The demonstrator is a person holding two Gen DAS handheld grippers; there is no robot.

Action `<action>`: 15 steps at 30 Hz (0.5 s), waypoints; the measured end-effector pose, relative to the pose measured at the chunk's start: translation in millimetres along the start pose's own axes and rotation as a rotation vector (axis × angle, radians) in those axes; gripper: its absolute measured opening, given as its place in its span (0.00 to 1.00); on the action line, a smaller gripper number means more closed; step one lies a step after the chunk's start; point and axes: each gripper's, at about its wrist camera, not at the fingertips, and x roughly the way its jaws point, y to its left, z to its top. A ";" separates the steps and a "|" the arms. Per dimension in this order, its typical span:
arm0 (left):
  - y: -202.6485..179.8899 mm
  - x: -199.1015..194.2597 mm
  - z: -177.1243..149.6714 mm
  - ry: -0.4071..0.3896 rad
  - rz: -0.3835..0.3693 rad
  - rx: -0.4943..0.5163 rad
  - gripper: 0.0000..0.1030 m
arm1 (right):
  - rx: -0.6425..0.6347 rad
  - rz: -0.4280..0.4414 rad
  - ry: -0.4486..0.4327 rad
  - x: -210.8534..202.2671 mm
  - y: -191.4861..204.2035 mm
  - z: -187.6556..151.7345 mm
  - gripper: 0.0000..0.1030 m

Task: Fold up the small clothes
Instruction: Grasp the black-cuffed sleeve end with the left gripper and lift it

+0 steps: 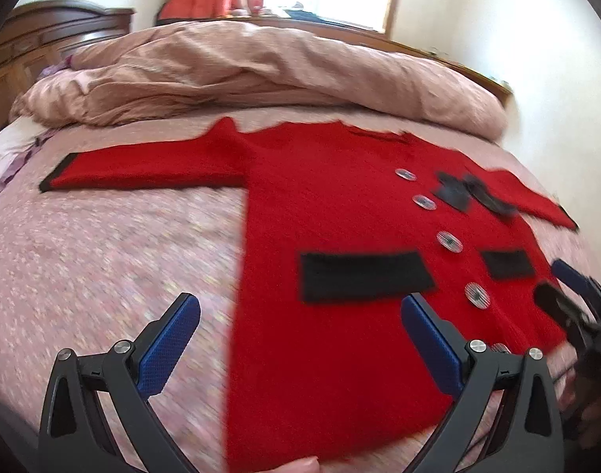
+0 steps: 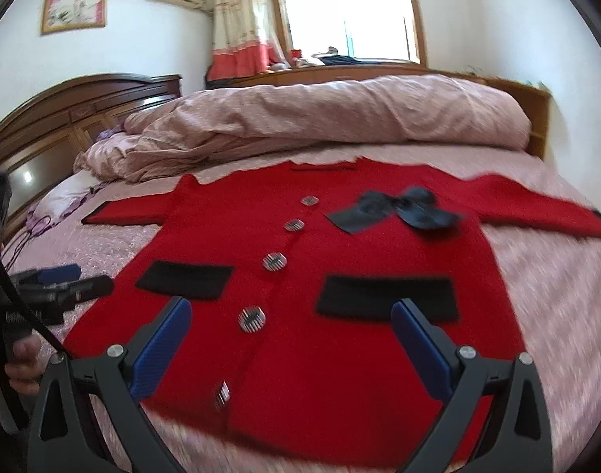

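Bedroom, pink floral bedsheet (image 2: pixel 557 295) with the red knit cardigan (image 2: pixel 300 315) spread flat, face up, sleeves out. Looks soft, floppy, light and grippy; hard buttons (image 2: pixel 252 318) and a limp dark bow (image 2: pixel 403 207). Best pinch hem corners or cuffs. Left gripper (image 1: pixel 300 339) and right gripper (image 2: pixel 290 339) both gape wide, holding nothing

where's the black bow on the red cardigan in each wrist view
Left wrist: the black bow lies right of centre, blurred, right of the button row.
Right wrist: the bow lies upper centre-right, right of the buttons.
Shared landmark: the wide black pocket strip on the red cardigan.
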 end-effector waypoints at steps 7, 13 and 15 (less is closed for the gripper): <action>80.0 35.8 37.0 0.103 0.108 -0.112 0.96 | -0.061 0.045 -0.021 41.5 29.1 29.5 1.00; 172.2 53.8 56.9 0.093 0.195 -0.299 0.96 | -0.067 0.092 -0.014 76.2 40.8 49.8 1.00; 205.9 60.7 63.3 0.099 0.208 -0.401 0.96 | -0.072 0.098 -0.012 84.7 40.3 56.4 1.00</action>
